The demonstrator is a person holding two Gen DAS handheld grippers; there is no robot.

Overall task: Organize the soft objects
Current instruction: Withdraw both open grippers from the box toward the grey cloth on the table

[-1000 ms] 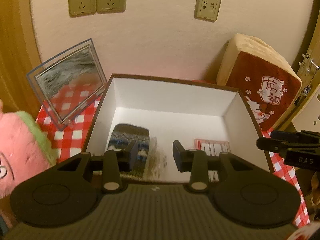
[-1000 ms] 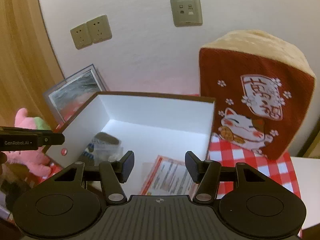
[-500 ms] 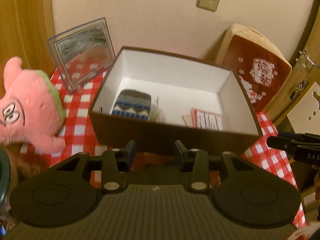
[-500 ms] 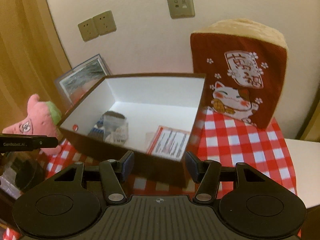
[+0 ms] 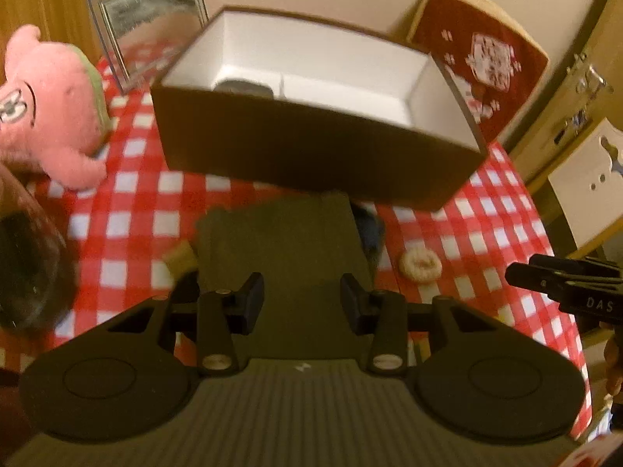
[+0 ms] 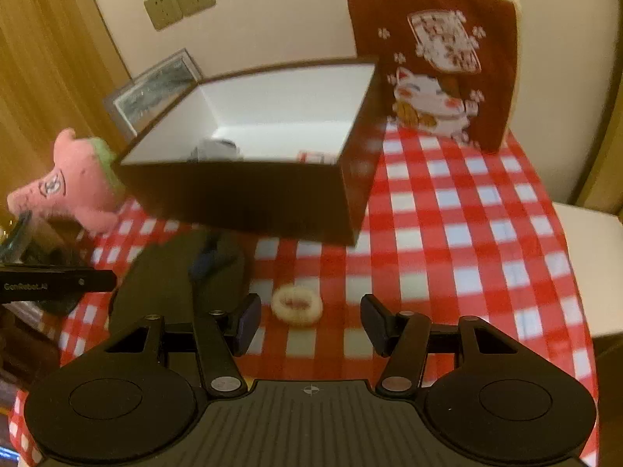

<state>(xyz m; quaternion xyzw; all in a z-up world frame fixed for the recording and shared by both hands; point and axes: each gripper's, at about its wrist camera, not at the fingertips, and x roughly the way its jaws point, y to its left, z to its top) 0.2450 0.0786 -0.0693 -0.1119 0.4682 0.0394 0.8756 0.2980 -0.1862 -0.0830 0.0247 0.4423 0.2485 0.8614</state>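
A brown box (image 5: 311, 144) with a white inside stands on the red checked cloth, and shows in the right wrist view (image 6: 249, 194) too. A patterned sock (image 6: 216, 150) lies inside it. A dark olive cloth (image 5: 280, 249) lies in front of the box, also in the right wrist view (image 6: 163, 292). A fluffy cream ring (image 6: 296, 304) lies beside it, also in the left wrist view (image 5: 420, 264). A pink plush (image 5: 50, 105) sits left of the box. My left gripper (image 5: 301, 303) is open above the olive cloth. My right gripper (image 6: 309, 325) is open just short of the ring.
A red lucky-cat cushion (image 6: 440, 66) leans on the wall at the back right. A framed picture (image 5: 150, 19) leans at the back left. A dark glass jar (image 5: 27, 264) stands at the left edge. A card (image 6: 311, 155) lies in the box.
Both grippers have pulled back and risen away from the box. The olive cloth and the cream ring in front of the box have come into view.
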